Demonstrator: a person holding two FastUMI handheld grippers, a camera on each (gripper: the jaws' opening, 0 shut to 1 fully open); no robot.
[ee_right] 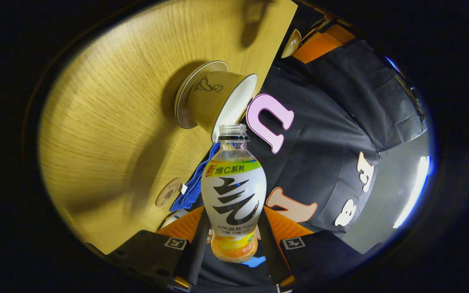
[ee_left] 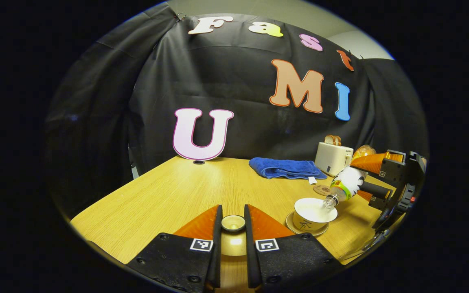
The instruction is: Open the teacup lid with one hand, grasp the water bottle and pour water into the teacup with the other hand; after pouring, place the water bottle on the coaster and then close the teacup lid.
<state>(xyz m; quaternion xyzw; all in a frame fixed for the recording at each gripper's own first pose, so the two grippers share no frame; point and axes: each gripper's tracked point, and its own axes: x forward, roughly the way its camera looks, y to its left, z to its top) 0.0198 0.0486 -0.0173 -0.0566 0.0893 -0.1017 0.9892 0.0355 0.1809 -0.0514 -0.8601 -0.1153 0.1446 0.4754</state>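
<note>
In the left gripper view, my left gripper (ee_left: 233, 224) is shut on the teacup lid (ee_left: 233, 222), held by its knob above the table, left of the cup. The white teacup (ee_left: 314, 214) stands uncovered on its saucer (ee_left: 291, 226). My right gripper (ee_left: 375, 183) holds the water bottle (ee_left: 346, 185) tipped down, its neck over the cup's rim. In the right gripper view, my right gripper (ee_right: 232, 236) is shut on the bottle (ee_right: 233, 191), whose uncapped mouth points at the teacup (ee_right: 214, 101). The round coaster (ee_left: 322, 189) lies behind the cup, also seen as the coaster (ee_right: 168, 192).
A wooden table (ee_left: 169, 199) carries a folded blue towel (ee_left: 285, 167) at the back and a white toaster (ee_left: 333, 158) with bread at the back right. The table's left and front edges are close to my left gripper.
</note>
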